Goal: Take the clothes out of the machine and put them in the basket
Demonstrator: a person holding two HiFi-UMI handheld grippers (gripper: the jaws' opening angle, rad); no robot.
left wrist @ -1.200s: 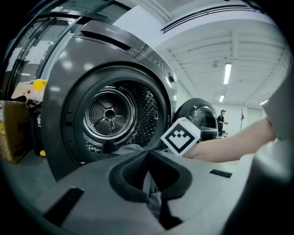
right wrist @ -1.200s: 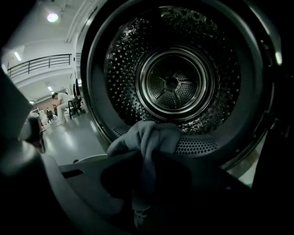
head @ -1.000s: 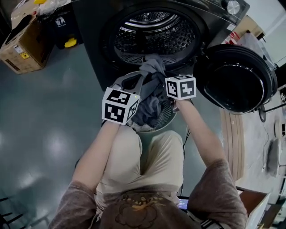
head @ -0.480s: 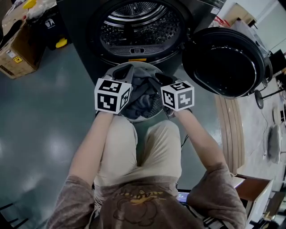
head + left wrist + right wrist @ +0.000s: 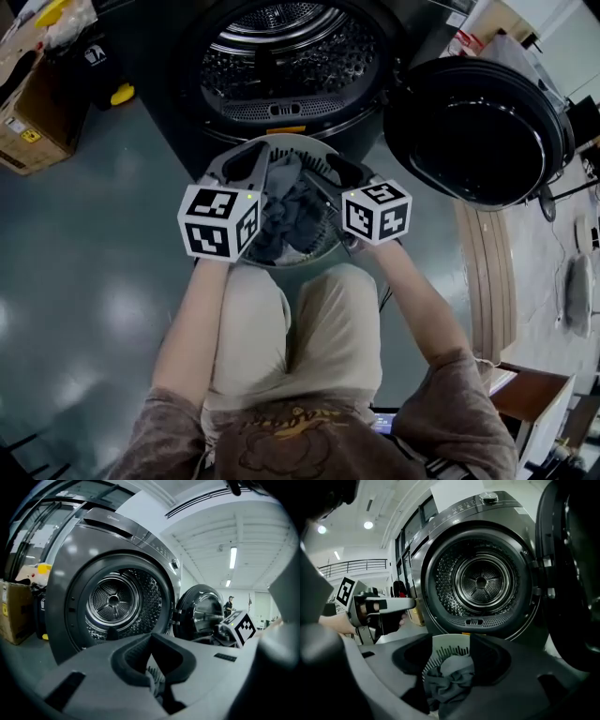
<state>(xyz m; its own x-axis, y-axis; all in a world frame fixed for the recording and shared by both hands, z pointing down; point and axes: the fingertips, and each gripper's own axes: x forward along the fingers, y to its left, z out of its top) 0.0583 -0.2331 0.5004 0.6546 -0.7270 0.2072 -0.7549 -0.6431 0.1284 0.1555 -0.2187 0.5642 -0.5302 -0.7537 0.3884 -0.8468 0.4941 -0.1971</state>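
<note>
the basket [image 5: 302,142] stands on the floor [image 5: 94,281] directly in front of the machine [image 5: 178,84], whose door [image 5: 478,131] is swung open to the right and whose drum [image 5: 281,56] shows no clothes, while the grey clothes [image 5: 292,214] lie bunched inside the basket, across its middle. the left gripper [image 5: 262,148] is held over the basket's left rim with its jaws together and nothing between them. the right gripper [image 5: 330,173] is held over the right rim; its jaws have just been opening and stand apart, above the clothes without pressing on them.
</note>
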